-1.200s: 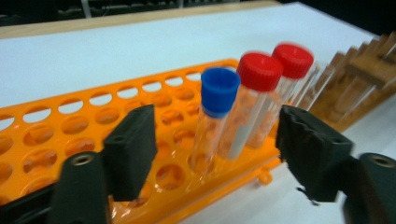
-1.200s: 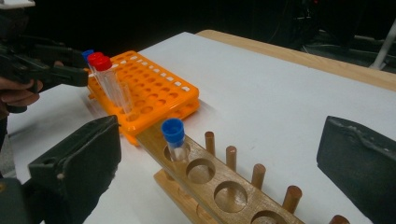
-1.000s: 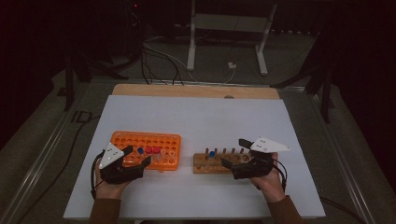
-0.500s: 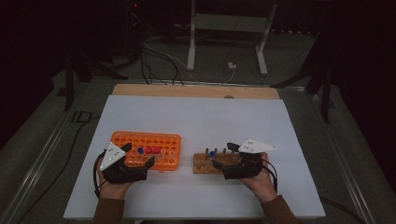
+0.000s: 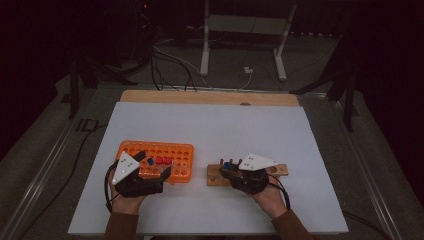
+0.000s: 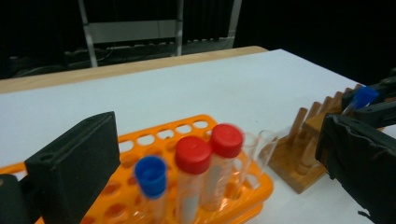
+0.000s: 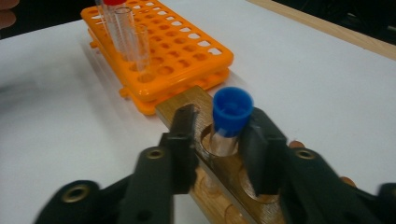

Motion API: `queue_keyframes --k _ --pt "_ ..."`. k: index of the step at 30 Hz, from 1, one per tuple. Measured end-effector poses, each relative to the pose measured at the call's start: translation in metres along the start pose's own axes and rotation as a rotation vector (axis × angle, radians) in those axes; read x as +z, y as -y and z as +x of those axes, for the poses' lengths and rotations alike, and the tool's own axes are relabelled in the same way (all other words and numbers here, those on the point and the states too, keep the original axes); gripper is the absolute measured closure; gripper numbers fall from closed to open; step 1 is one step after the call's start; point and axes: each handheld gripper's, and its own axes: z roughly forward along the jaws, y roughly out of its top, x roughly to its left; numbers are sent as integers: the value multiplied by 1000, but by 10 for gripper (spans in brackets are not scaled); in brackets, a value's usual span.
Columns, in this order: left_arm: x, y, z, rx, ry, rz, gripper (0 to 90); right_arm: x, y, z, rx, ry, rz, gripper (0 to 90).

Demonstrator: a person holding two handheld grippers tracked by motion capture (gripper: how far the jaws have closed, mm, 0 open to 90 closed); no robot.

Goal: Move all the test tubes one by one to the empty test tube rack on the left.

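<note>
My right gripper (image 7: 217, 135) straddles a blue-capped tube (image 7: 232, 109) that stands in a hole of the wooden rack (image 7: 182, 105). Its jaws have just been closing; the right pad is at the tube, and a thin gap remains on the left. In the high view this gripper (image 5: 227, 169) is over the wooden rack's (image 5: 280, 170) left part. My left gripper (image 6: 219, 140) is open wide at the near edge of the orange rack (image 6: 187, 130), its jaws having just opened further. A blue-capped tube (image 6: 150, 175) and two red-capped tubes (image 6: 193, 156) stand in front of it, untouched.
The orange rack (image 5: 175, 150) lies left of the wooden rack on a white table top (image 5: 210, 125). Two uncapped clear tubes (image 7: 135, 42) stand at the orange rack's end nearest the wooden rack. A wooden strip (image 5: 200, 97) edges the far side; beyond it are dark floor, cables and a stand.
My right gripper has slid left along the wooden rack and lower, and its jaws have drawn in around the blue-capped tube. The left gripper's jaws have spread wider.
</note>
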Motion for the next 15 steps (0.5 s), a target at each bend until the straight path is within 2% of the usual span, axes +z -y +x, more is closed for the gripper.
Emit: queue_keyframes --k 5,9,15 --pt "4 -7 -10 26 35 -2 3 1 -2 1 -18 10 5 751" --pt "8 -11 -17 36 64 -2 3 2 -2 0 -21 21 7 761" --pt "18 -15 -26 50 95 2 3 -7 -6 0 -16 30 -27 762"
